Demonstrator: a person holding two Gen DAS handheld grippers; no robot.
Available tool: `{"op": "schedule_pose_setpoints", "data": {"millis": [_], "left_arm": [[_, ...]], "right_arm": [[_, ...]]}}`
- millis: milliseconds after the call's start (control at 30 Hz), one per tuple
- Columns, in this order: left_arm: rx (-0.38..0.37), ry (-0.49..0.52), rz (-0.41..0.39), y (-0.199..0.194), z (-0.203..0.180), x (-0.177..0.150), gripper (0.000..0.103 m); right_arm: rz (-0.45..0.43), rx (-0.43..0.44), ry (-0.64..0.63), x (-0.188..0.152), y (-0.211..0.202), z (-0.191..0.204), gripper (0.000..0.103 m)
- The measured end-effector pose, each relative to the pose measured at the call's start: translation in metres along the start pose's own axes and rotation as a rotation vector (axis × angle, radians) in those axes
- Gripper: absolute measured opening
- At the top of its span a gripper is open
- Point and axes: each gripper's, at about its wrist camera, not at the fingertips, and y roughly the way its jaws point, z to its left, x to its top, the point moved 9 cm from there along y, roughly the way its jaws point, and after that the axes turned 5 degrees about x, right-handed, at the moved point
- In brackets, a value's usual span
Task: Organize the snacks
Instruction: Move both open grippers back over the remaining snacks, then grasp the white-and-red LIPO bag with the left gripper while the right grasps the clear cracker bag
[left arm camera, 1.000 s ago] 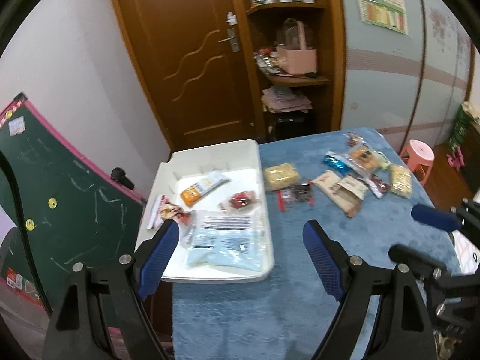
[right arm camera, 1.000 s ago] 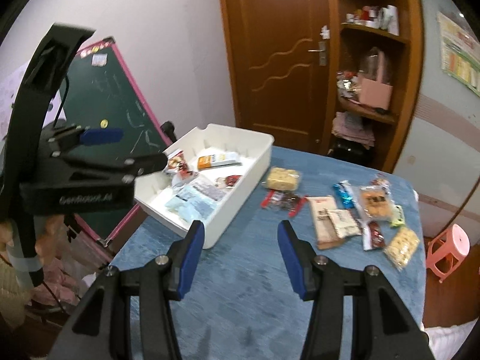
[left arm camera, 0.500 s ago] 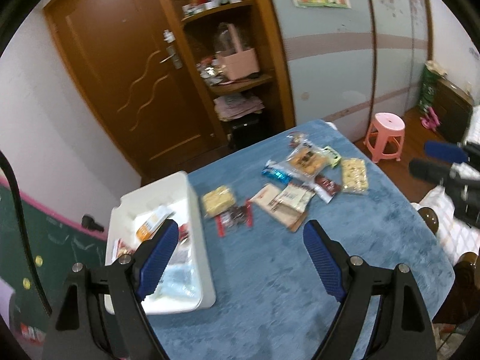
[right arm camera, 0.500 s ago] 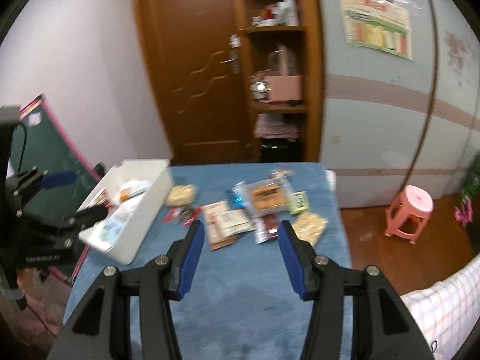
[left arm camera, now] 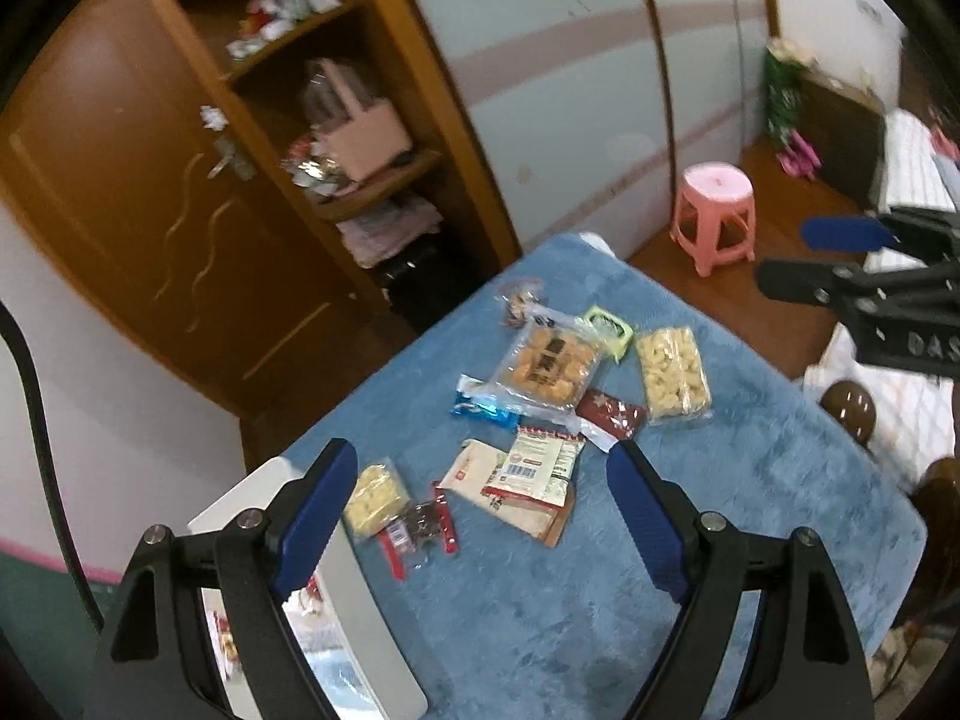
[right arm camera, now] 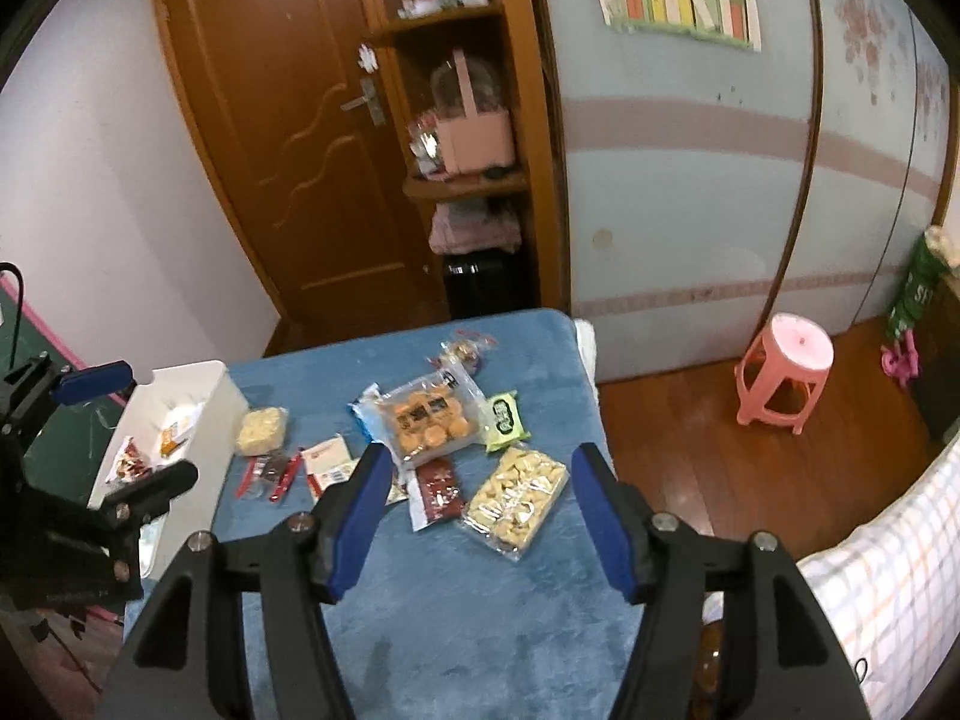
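Several snack packets lie on the blue cloth table [left arm camera: 600, 630]. Among them are a biscuit pack [left arm camera: 549, 366] [right arm camera: 426, 420], a pale puffed-snack pack [left arm camera: 672, 375] [right arm camera: 516, 501], a green packet [right arm camera: 507, 414] and a dark red packet [right arm camera: 438, 489]. The white bin [left arm camera: 360, 600] [right arm camera: 204, 414] on the left holds more snacks. My left gripper [left arm camera: 480, 450] hovers open above the white and red packets [left arm camera: 528, 474]. My right gripper [right arm camera: 480, 453] hangs over the dark red and pale packs. Its jaws are opening and nothing is between them.
A pink stool [right arm camera: 786, 372] stands on the wooden floor right of the table. A wooden door [right arm camera: 288, 138] and cluttered shelves [right arm camera: 462, 180] are behind. A bed with checked cloth [right arm camera: 888, 570] lies at the near right. A small yellow pack [left arm camera: 375, 495] sits beside the bin.
Both views have swung from the white bin toward the snack pile, and the bin now sits at their left edge. The right gripper's jaws stand wider than before.
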Motion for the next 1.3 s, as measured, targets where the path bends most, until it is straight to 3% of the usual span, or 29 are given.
{"op": "schedule_pose_setpoints", "data": {"millis": [200,467,733,1100,1300], "left_arm": [[-0.01,0.094,0.13,0.074,-0.023,-0.019,0.084],[-0.079,0.11,0.261,0.151,-0.043,-0.045,0.084],[-0.12,0.093,0.314,0.187,-0.052,-0.055,0.084],[-0.156,0.034,0.351,0.218,-0.046,-0.058,0.084],[-0.162,0.055,0.358,0.225,-0.056,-0.058,0.084]], "right_arm": [[0.121,0.012,0.106,-0.012,0.067,-0.025,0.063],[0.262,0.043,0.269,-0.041,0.135,-0.053,0.063],[0.338,0.063,0.38,-0.065,0.176,-0.061,0.063],[0.381,-0.084,0.344,-0.072,0.196,-0.062,0.067],[0.384,-0.068,0.418,-0.078,0.202,-0.068,0.072]]}}
